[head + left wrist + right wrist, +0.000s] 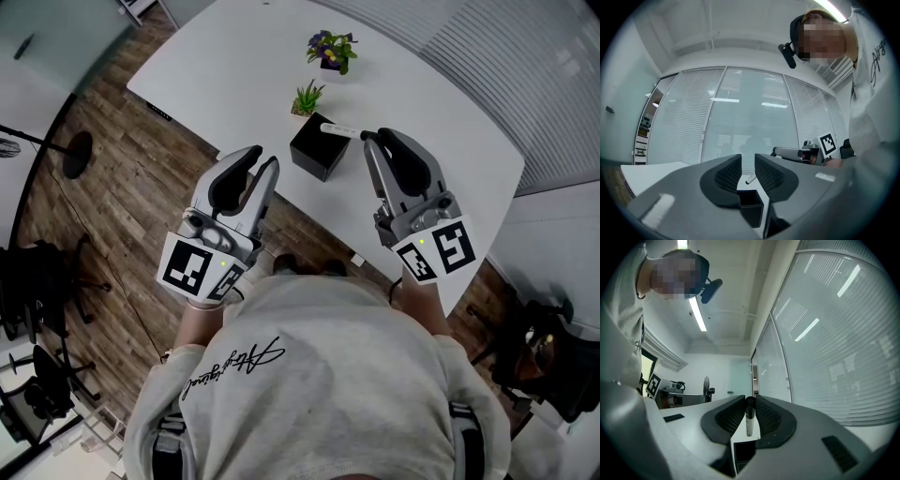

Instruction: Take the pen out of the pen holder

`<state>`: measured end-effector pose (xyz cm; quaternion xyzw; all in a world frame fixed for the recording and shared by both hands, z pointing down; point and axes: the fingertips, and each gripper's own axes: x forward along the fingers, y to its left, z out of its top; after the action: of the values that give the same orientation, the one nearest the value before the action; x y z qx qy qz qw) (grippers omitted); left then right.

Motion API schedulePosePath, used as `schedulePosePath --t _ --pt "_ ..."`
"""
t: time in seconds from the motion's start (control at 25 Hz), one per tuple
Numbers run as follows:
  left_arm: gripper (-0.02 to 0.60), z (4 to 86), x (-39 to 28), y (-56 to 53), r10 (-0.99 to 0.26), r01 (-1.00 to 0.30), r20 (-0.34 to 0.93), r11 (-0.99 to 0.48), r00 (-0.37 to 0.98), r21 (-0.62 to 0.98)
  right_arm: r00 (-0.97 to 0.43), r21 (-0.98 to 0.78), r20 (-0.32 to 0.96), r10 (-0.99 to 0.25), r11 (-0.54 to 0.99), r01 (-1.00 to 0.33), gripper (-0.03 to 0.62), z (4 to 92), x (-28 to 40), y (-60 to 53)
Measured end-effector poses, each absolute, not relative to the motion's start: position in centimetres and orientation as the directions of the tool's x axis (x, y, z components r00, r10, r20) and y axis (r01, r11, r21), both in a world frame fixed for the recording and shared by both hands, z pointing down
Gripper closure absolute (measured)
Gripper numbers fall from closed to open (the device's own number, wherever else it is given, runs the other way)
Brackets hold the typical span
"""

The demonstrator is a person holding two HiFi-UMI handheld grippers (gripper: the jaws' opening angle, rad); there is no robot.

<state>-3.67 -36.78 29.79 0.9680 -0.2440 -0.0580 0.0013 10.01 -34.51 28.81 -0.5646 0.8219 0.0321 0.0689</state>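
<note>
So, pen [339, 130]: I have it out of the pen holder, pinched at its dark end by the right gripper. The white barrel sticks out from the tips over the holder's far right corner, and in the left gripper view its tip [750, 178] hangs clear above the opening.
Pen in the right gripper view [749, 420]: it sits between both pads, dark end at the tips, white barrel running down toward the holder's open top.
Right gripper [375, 137] [750, 401]: jaws pressed in on the pen, raised above the table just right of the holder.
Pen holder [319, 150] [751, 206] [744, 451]: a black square box, upright, open at the top, standing close to the near edge of the table.
Left gripper [263, 157] [748, 161]: jaws a narrow slot apart with nothing between the pads. I only see the holder and pen tip through the gap, farther off. It sits left of the holder, past the table's near edge and over the wooden floor [122, 197].
Table [234, 56]: white, with a rounded near left corner.
Small green plant [307, 97]: just beyond the holder.
Purple-flowered plant [331, 49]: farther in, toward the far edge.
</note>
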Motion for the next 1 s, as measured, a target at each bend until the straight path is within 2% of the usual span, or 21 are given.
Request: schedulePosePath --t 0.48,1.0 --pt "0.577 30.08 -3.58 -37.26 -0.493 -0.492 -0.107 -0.87 0.863 0.042 -0.363 -0.027 -0.168 -0.916 0.373 -0.928 0.523 28.31 10.08 -34.47" --pt "0.594 30.09 -3.41 -37.13 -0.484 -0.483 -0.1 -0.875 0.869 0.034 -0.368 -0.023 -0.173 -0.914 0.377 -0.926 0.523 27.85 9.91 -34.15"
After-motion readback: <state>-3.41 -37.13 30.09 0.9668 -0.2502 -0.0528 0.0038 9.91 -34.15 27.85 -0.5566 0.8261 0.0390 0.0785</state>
